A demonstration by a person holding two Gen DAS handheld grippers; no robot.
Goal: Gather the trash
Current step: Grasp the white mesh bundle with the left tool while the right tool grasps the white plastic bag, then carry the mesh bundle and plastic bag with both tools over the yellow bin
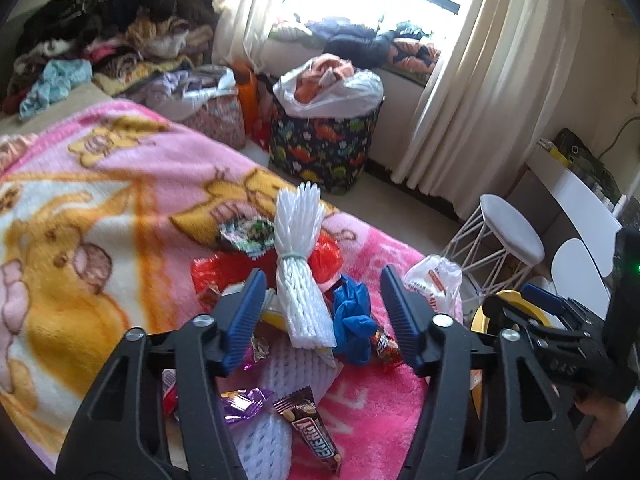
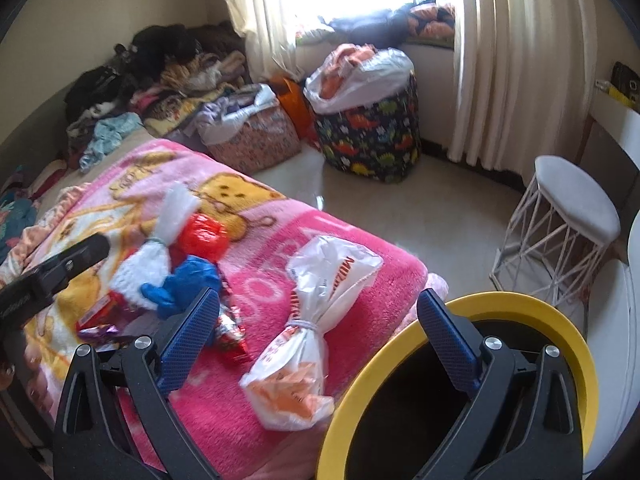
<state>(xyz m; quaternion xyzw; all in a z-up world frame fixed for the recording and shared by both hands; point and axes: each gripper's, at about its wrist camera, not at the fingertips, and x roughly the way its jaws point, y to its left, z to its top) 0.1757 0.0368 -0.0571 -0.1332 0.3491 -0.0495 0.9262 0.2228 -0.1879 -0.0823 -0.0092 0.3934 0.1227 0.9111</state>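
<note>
Trash lies on a pink blanket (image 1: 100,200): a tied white foam-net bundle (image 1: 300,280), a blue glove (image 1: 352,320), a red wrapper (image 1: 328,252), a brown bar wrapper (image 1: 308,428) and a purple wrapper (image 1: 244,400). My left gripper (image 1: 324,316) is open low over the pile, with the foam bundle and the glove between its blue pads and untouched. A knotted white plastic bag (image 2: 316,320) rests near the bed's corner. My right gripper (image 2: 318,336) hovers open above it and holds nothing. A bin with a yellow rim (image 2: 520,312) stands beside the bed, under the right finger.
A white wire stool (image 2: 568,208) stands on the floor to the right. A dinosaur-print hamper (image 2: 372,140) and a patterned bag (image 2: 256,140) sit by the curtains. Clothes (image 1: 100,40) are piled at the bed's far end. A white desk (image 1: 580,200) is at the right.
</note>
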